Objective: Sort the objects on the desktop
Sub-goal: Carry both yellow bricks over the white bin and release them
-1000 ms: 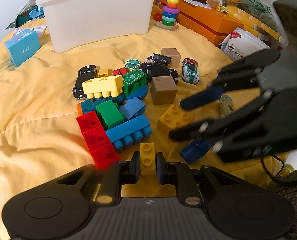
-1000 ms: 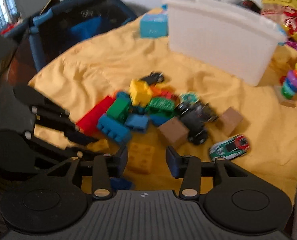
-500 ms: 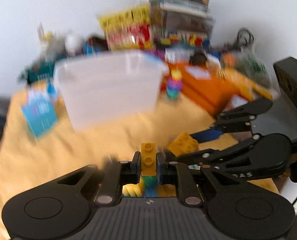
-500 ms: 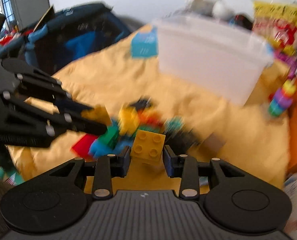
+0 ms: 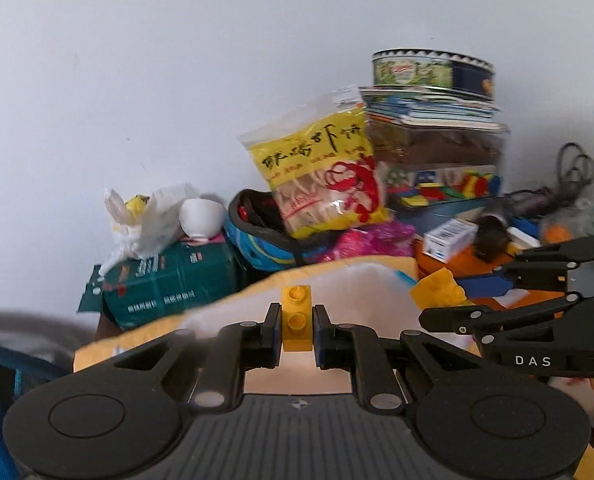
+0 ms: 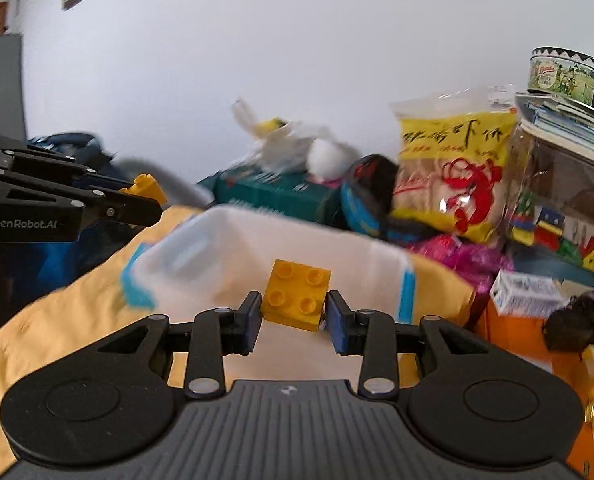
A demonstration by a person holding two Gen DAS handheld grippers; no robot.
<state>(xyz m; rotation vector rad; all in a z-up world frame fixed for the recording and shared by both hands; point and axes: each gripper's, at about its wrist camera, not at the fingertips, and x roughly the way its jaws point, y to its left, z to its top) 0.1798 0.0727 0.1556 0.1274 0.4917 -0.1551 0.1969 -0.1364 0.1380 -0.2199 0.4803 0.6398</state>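
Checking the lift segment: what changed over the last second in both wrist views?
Both grippers rose from the block pile toward the white bin. The right gripper closed on the square yellow block, which lay on the cloth a second ago, and lifted it. The left gripper kept its grip on the narrow yellow block. The bin stayed put.

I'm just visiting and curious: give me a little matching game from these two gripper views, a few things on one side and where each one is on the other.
Things:
1. narrow yellow brick
2. square four-stud yellow brick
3. white bin
4. round tin

Places:
A. on top of the stack of books
B. clamped in the left gripper
C. on the yellow cloth, in front of both grippers
D. clamped in the right gripper

Pairs: 1-B, 2-D, 3-C, 4-A
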